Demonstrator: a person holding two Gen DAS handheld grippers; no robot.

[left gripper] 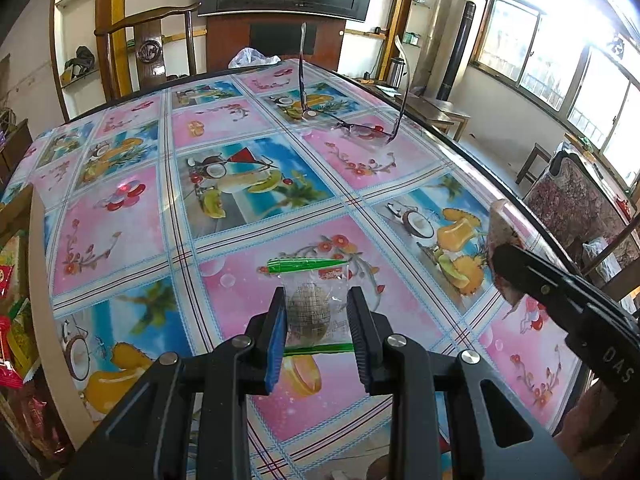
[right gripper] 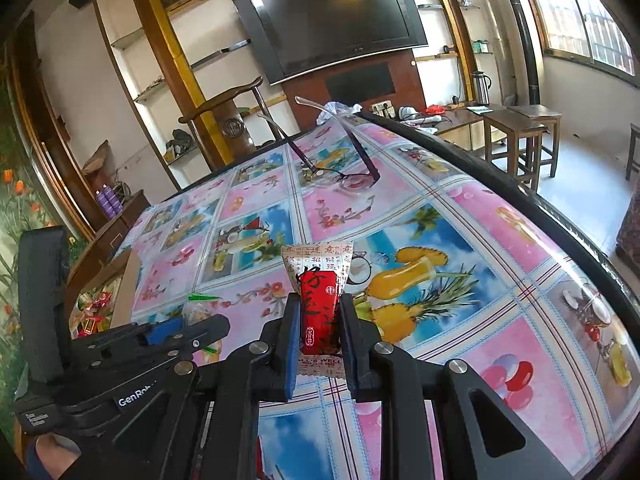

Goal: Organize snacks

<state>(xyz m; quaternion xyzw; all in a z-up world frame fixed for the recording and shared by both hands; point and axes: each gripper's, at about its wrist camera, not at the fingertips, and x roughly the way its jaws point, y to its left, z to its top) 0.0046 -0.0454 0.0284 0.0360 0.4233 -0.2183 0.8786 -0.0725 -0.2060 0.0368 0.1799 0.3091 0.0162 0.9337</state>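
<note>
A clear snack packet with green edges and a round brown cake [left gripper: 310, 308] lies on the flowered tablecloth [left gripper: 240, 184]. My left gripper [left gripper: 318, 320] straddles it, its fingers touching the packet's sides. My right gripper [right gripper: 320, 320] is shut on a red and white wrapped snack [right gripper: 318, 304], held upright just above the table. In the left wrist view the right gripper [left gripper: 508, 276] shows at the right with that snack [left gripper: 500, 228]. In the right wrist view the left gripper [right gripper: 188, 328] shows at the left over the clear packet [right gripper: 198, 308].
A cardboard box of several wrapped snacks [left gripper: 16, 320] stands at the table's left edge, also in the right wrist view [right gripper: 96, 308]. A pair of glasses [left gripper: 360, 126] lies upside down on the far side of the table. A wooden chair [left gripper: 148, 40] and the table's right edge [left gripper: 500, 172] border it.
</note>
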